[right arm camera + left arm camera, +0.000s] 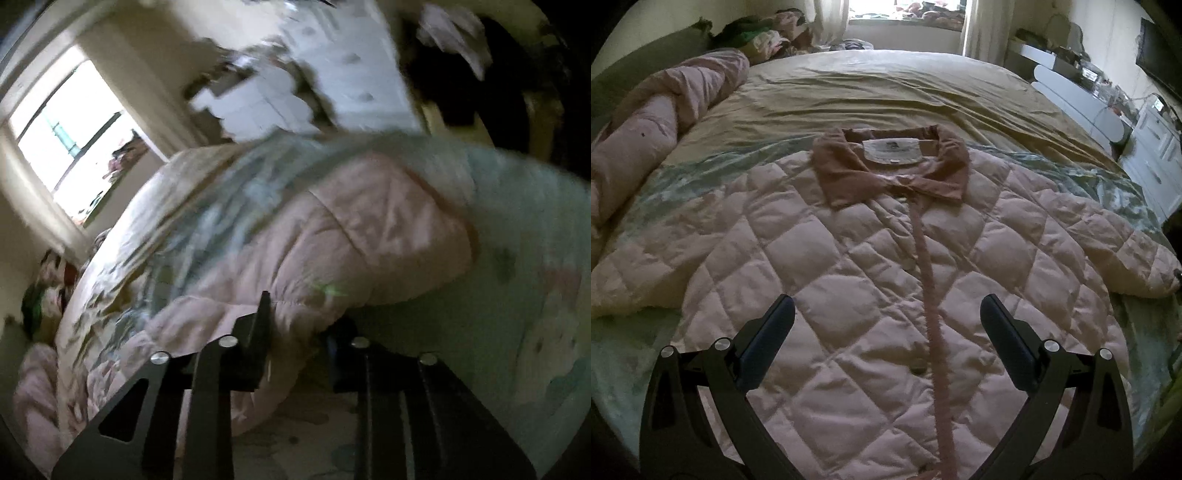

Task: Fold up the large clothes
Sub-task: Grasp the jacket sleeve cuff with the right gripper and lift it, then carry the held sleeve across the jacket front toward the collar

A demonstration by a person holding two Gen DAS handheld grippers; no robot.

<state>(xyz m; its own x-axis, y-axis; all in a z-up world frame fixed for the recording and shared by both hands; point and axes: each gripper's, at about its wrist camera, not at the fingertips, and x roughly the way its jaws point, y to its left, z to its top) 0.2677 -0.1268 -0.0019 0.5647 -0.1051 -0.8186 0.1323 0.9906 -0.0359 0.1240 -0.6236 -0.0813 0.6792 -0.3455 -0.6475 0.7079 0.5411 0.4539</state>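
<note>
A pale pink quilted jacket (849,280) lies flat and face up on the bed, brown collar (890,166) at the far end, both sleeves spread out. My left gripper (886,314) is open and empty, hovering over the jacket's lower front. In the blurred, tilted right wrist view, my right gripper (299,314) has its fingers close together around the jacket's right sleeve (351,236), with pink fabric bulging between and over them.
The bed (886,92) has a tan sheet and a pale green patterned cover (1108,184). A rolled pink duvet (657,125) lies along the left. White drawers and a cluttered shelf (1108,110) stand right of the bed. A window (66,125) is at the far end.
</note>
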